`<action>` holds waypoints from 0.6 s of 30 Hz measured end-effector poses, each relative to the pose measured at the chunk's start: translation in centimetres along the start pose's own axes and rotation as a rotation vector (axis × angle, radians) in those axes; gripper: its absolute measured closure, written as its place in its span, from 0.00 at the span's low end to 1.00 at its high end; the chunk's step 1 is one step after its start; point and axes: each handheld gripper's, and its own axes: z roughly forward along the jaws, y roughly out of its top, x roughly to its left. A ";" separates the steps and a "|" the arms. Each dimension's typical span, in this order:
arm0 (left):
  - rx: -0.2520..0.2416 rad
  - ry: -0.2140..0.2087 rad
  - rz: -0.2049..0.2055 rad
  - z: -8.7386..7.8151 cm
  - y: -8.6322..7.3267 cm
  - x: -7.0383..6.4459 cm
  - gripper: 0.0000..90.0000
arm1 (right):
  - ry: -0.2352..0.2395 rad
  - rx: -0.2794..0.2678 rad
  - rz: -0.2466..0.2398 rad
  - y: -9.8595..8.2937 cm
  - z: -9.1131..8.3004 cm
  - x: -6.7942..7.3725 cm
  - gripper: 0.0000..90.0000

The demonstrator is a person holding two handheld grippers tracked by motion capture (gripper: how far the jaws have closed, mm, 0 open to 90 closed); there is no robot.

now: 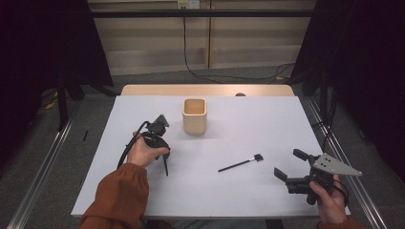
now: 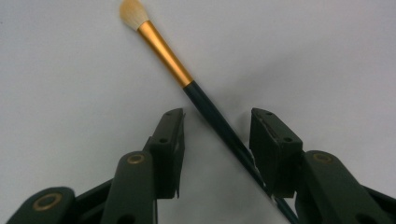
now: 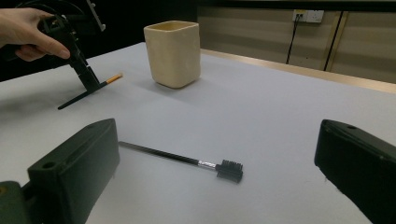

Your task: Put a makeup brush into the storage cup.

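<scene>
A makeup brush (image 2: 164, 52) with a dark handle, gold ferrule and cream bristles lies on the white table (image 1: 248, 119). My left gripper (image 2: 217, 119) stands open over it, jaws straddling the handle, which runs close along the right jaw. In the high view that left gripper (image 1: 160, 140) is left of centre, the brush handle (image 1: 165, 167) poking out below the hand. A black spoolie brush (image 1: 241, 163) lies flat at centre right. My right gripper (image 1: 290, 163) is open and holds nothing, just right of the spoolie (image 3: 187, 161). In the right gripper view, its jaws (image 3: 218, 137) frame the spoolie.
A cream square cup (image 1: 194, 116) stands upright behind the table's middle, right of the left gripper; it also shows as the cup (image 3: 173, 53) in the right gripper view. Dark stands and metal rails flank the table. A wooden strip (image 1: 207, 89) edges its far side.
</scene>
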 end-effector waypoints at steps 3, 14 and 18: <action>0.002 0.014 -0.003 0.1 0.0 -0.1 0.63 | -0.001 0.000 0.001 0.0 0.0 0.0 0.00; 0.015 0.027 -0.033 0.2 0.2 0.0 0.69 | 0.001 0.002 0.000 0.0 0.0 0.0 0.00; 0.044 0.024 -0.046 0.2 0.7 0.2 0.70 | 0.002 0.003 0.000 0.0 0.1 0.0 0.00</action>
